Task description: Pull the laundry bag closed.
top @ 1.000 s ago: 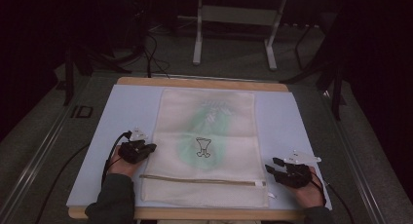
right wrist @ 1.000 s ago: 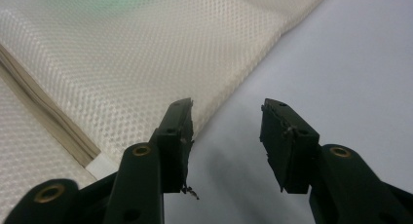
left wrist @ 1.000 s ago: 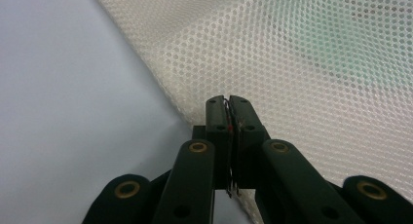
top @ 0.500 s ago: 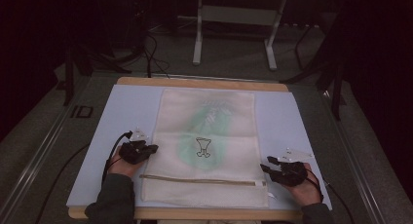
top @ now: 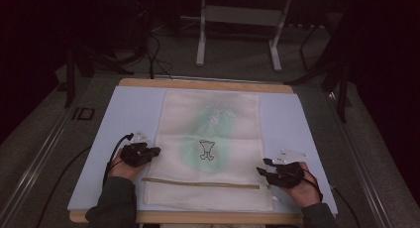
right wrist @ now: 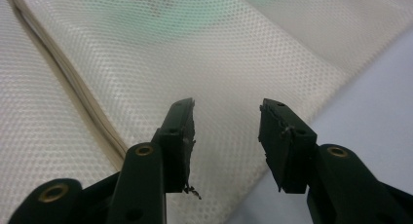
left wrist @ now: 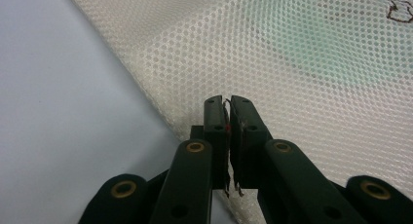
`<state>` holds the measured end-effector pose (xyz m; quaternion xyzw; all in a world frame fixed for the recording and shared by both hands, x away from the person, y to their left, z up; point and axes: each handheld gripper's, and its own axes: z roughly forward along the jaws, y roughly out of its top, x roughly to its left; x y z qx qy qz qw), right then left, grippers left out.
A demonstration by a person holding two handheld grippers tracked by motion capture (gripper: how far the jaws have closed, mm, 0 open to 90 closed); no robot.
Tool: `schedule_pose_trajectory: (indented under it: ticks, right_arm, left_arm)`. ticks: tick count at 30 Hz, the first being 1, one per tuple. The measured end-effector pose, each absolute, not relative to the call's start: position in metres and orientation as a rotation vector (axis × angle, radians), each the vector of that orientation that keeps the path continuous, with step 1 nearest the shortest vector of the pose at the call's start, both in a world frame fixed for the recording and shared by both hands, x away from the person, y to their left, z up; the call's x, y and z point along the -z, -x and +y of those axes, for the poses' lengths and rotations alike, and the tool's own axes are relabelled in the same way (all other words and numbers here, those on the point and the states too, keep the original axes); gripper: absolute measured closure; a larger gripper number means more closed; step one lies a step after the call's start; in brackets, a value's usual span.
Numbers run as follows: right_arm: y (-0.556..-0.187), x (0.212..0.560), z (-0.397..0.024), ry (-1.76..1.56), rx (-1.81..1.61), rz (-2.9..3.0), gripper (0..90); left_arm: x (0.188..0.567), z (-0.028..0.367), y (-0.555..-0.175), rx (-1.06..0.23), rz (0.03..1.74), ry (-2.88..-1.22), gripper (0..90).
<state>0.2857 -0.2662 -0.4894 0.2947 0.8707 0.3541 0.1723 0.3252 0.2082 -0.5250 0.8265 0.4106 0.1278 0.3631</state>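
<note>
Hovering at mesh bag [top: 210, 153] sides w/ left tool [left wrist: 228, 118] pinched together, right tool [right wrist: 226, 136] wide, zipper [top: 200, 183] running across between.

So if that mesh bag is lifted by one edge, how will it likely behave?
The mesh bag lies flat and thin on the mat, so it would probably drape limply. Its open weave suggests little weight. The zipper may hang as the stiffer line.

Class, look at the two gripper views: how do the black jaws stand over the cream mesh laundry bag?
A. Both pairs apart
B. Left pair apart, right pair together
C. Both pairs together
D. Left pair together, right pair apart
D: the left gripper has its jaws pressed together at the edge of the cream mesh bag, while the right gripper shows a wide gap between its jaws.
</note>
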Motion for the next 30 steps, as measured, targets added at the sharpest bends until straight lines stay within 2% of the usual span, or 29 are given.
schedule_pose_trajectory:
  ticks: [30]
  right_arm:
    - [-0.293,0.482,-0.221,-0.672,-0.969,2.61,54.8]
  left_arm:
    - [0.522,0.209,-0.325,-0.275,1.033,-2.115,79.8]
